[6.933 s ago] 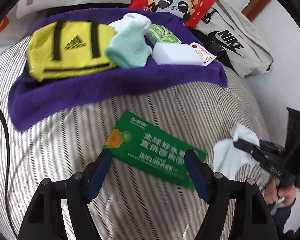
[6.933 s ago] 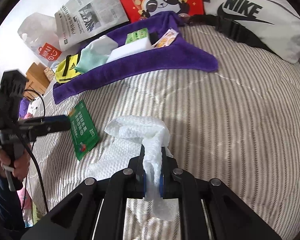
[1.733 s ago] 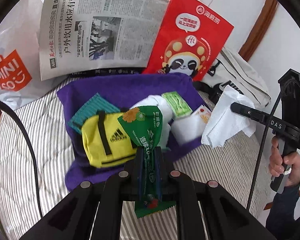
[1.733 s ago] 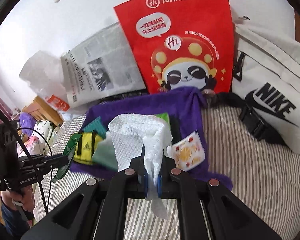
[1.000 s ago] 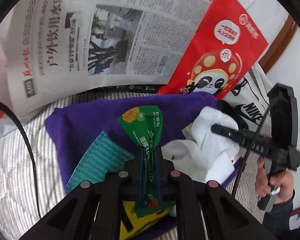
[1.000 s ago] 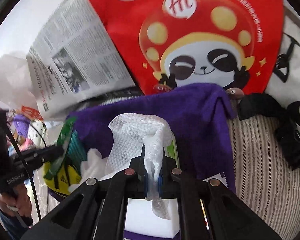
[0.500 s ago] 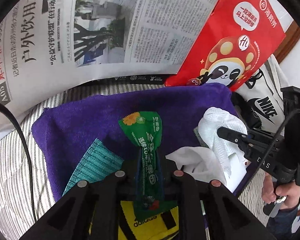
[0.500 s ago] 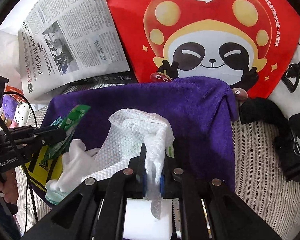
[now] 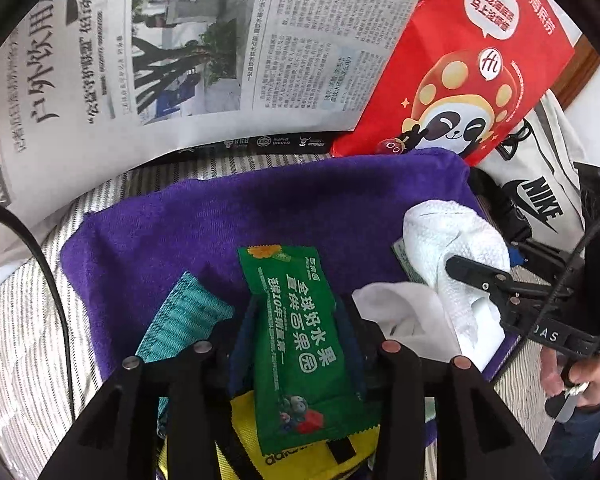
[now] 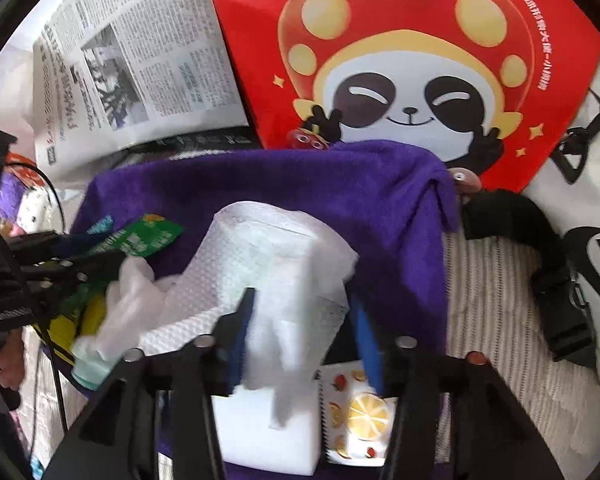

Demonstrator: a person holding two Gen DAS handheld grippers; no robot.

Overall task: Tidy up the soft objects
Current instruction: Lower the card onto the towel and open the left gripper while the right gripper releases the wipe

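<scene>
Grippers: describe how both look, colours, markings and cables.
Left gripper: black angular frame, blue pads on its fingers, silver and reddish screw heads. Right gripper: the same black frame and blue pads. From the left view, its side shows white lettering and a black cable.

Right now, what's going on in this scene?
A person holds two grippers over a purple towel on a striped bed. The left gripper has its jaws open around a green packet. The right gripper is also open, a white paper towel loose between its fingers.
</scene>
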